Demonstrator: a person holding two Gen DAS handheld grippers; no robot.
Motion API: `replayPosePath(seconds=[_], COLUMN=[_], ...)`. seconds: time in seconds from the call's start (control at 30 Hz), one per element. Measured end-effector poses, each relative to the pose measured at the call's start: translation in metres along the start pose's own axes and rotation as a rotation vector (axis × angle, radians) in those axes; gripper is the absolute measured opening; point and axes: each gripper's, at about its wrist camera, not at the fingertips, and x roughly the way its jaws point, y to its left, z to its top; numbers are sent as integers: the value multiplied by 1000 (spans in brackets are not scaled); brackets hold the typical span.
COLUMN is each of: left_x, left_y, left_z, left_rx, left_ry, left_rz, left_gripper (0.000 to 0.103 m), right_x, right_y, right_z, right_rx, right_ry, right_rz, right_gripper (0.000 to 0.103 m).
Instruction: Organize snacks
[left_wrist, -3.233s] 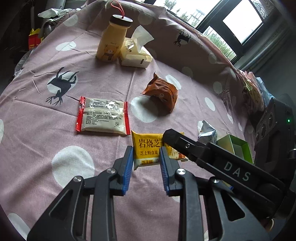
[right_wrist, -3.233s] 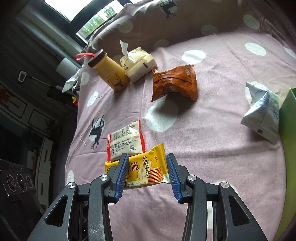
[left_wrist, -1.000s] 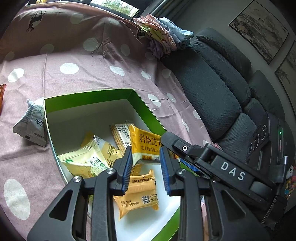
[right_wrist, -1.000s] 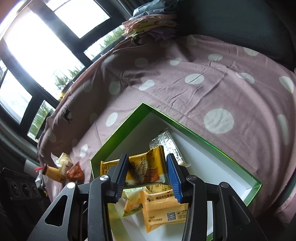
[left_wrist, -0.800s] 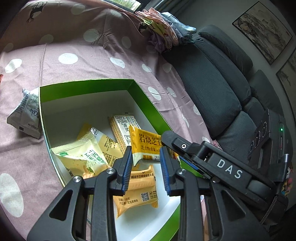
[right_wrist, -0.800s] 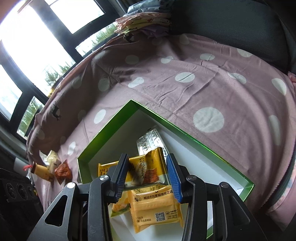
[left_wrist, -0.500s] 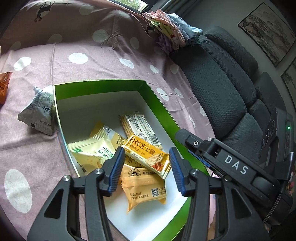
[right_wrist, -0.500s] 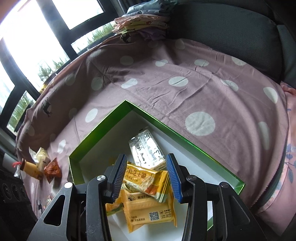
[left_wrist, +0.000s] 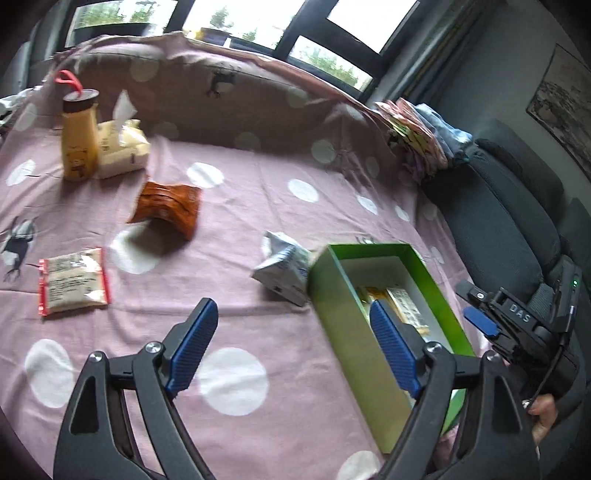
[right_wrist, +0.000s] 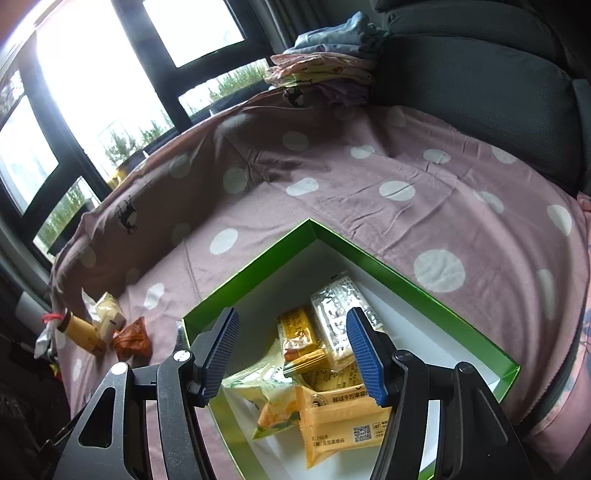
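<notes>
Left gripper (left_wrist: 291, 347): its jaws are opening and stand wide apart with nothing between them; it hangs over the spotted cloth, its right finger in front of the box's near left part.
Right gripper (right_wrist: 293, 354): its jaws are opening, about half apart, gripping nothing; it hangs above the packets in the box.
Green box (left_wrist: 334, 295): lies on the cloth at the near right, white inside, next to the dark sofa (left_wrist: 509, 221).
Packets in the box (right_wrist: 317, 373): several yellow and orange packets and a silver one in a loose pile at the near end.
White-blue packet (left_wrist: 282, 271): on the cloth, just beside the box's far left corner.
Orange-brown packet (left_wrist: 168, 208): on the cloth, further left and farther away, well apart from the box.
Red-edged packet (left_wrist: 72, 282): flat on the cloth at the near left.
Yellow bottle (left_wrist: 77, 138): upright at the far left, touching a tissue pack (left_wrist: 122, 147) on its right.
Spotted cloth (left_wrist: 236, 380): mauve with white spots, covering the whole surface.
Folded clothes (left_wrist: 424, 136): stacked at the far right, beside the sofa.
</notes>
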Motion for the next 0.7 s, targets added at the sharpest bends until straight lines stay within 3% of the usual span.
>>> replayPosePath(seconds=[0.2, 0.4, 0.57, 0.7], left_x=[-26, -42, -41, -40], left_y=[84, 150, 171, 193], left_z=[6, 5, 3, 1], left_rx=[-132, -314, -278, -307], left_ry=[-102, -102, -73, -47], left_rz=[228, 252, 473, 513], left_gripper=[86, 87, 88, 88], right_x=[7, 29, 46, 56], right_y=[36, 84, 119, 146], right_z=[-8, -29, -49, -64], right_rx=[-56, -183, -274, -332], right_ry=[13, 80, 141, 164], right_rz=[77, 89, 120, 138], right_gripper=[61, 61, 61, 61])
